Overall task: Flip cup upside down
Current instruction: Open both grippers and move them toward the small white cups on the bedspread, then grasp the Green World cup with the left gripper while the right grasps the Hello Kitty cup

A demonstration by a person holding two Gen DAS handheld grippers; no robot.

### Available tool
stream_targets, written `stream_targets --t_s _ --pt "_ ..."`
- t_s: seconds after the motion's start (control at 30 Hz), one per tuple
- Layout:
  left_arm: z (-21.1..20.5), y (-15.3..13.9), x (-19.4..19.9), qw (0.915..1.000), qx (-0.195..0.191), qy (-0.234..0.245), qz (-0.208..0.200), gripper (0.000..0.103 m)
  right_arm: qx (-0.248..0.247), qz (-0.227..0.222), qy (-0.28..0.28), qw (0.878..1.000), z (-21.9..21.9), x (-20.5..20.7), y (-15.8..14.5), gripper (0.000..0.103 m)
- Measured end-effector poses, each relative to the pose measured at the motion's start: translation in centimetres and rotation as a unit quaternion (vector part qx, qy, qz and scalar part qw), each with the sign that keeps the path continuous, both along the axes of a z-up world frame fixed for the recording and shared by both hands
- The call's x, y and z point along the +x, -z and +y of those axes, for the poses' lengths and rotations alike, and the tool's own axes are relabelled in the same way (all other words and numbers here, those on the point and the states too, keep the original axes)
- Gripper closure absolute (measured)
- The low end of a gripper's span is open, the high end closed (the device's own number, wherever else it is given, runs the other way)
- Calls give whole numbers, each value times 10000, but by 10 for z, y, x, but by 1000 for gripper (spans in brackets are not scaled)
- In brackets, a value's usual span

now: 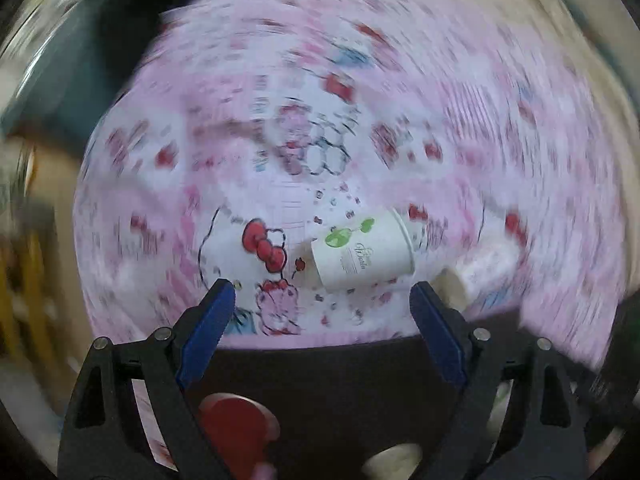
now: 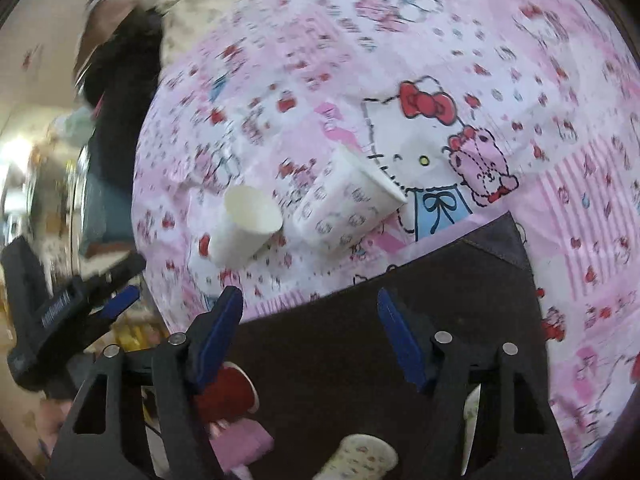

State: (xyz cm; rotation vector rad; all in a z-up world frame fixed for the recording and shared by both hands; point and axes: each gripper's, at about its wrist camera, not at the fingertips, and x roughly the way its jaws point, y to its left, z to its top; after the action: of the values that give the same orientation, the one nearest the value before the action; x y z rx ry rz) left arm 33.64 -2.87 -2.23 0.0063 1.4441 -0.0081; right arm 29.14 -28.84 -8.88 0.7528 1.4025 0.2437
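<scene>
Left gripper (image 1: 322, 294) agape beside cup (image 1: 362, 254)

Pink-and-white cloth (image 2: 520, 208) printed with red bows, a white cat face and a pink bear. White cup (image 1: 362, 254) with green leaf mark and grey script. Plain white cup (image 2: 244, 224); white cup (image 2: 348, 204) with small grey-pink print. Dark brown mat (image 2: 400, 280). Red cup (image 2: 228, 392). Black hand-held gripper (image 2: 310, 312), blue pads (image 2: 400, 340).
</scene>
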Motion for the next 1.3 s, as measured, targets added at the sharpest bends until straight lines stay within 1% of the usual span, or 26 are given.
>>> stream_targets --t_s 0.03,0.07,0.1,0.13,0.2,0.27,0.33,0.4,0.43,0.5,0.6,0.67,0.8,0.83,0.87,0.9,0.97,1.0,1.03,1.1,1.13,1.17,1.2,1.27,1.3 --pt "-7 2 7 9986 195 483 40 16 37 81 128 9999 -1 2 4 30" --pt "-13 4 11 9946 436 944 0 16 96 158 228 9996 0 4 8 30" --pt "-17 6 14 9905 512 1278 10 16 120 216 304 9992 0 6 12 30" --pt "-20 9 16 9857 509 1608 46 16 145 266 401 9987 1 8 15 30" --pt "-24 19 19 9749 382 2182 225 16 224 289 552 9978 2 10 18 30" --pt "-30 27 16 9606 308 2750 263 17 268 283 775 9962 0 10 21 30" --pt "-34 38 11 9436 292 3282 333 17 280 294 976 9944 0 11 25 31" --pt "-37 54 8 9328 296 3557 506 17 293 344 1161 9922 2 12 32 32" --pt "-39 59 8 9292 330 3641 549 17 302 364 1212 9915 3 13 35 32" --pt "-41 69 7 9262 466 3704 532 17 235 374 1241 9913 9 14 39 33" --pt "-46 79 4 9175 509 3920 446 17 138 373 1374 9897 15 18 46 33" --pt "-49 84 2 9131 520 4021 428 17 122 357 1476 9883 18 21 51 33" --pt "-55 97 0 9073 609 4143 373 18 122 397 1625 9858 25 24 60 33" --pt "-57 99 0 9058 635 4174 366 22 121 374 1680 9850 26 24 62 33" --pt "-59 103 0 9024 694 4238 360 25 117 367 1714 9845 27 24 63 33" --pt "-60 107 0 8999 733 4283 362 32 120 377 1757 9837 27 25 65 33" --pt "-63 114 0 8983 766 4306 414 36 82 407 1814 9825 28 27 69 33" --pt "-64 117 1 8983 781 4302 435 42 42 421 1813 9825 27 28 71 33" --pt "-65 120 1 8986 787 4295 436 45 -1 454 1823 9822 26 28 74 33" --pt "-67 120 1 8989 752 4303 338 46 -7 497 1824 9820 23 28 79 33" --pt "-69 122 0 8988 737 4312 287 47 -9 470 1785 9828 22 29 81 39" --pt "-69 121 -1 8994 726 4303 240 48 -9 415 1715 9843 20 29 81 44" --pt "-68 119 -1 9034 648 4232 242 48 -25 356 1609 9863 20 29 80 44" --pt "-68 116 0 9106 614 4080 244 48 -138 155 1356 9905 20 29 74 45" --pt "-67 112 0 9169 595 3940 246 48 -215 69 1228 9922 20 28 71 45"
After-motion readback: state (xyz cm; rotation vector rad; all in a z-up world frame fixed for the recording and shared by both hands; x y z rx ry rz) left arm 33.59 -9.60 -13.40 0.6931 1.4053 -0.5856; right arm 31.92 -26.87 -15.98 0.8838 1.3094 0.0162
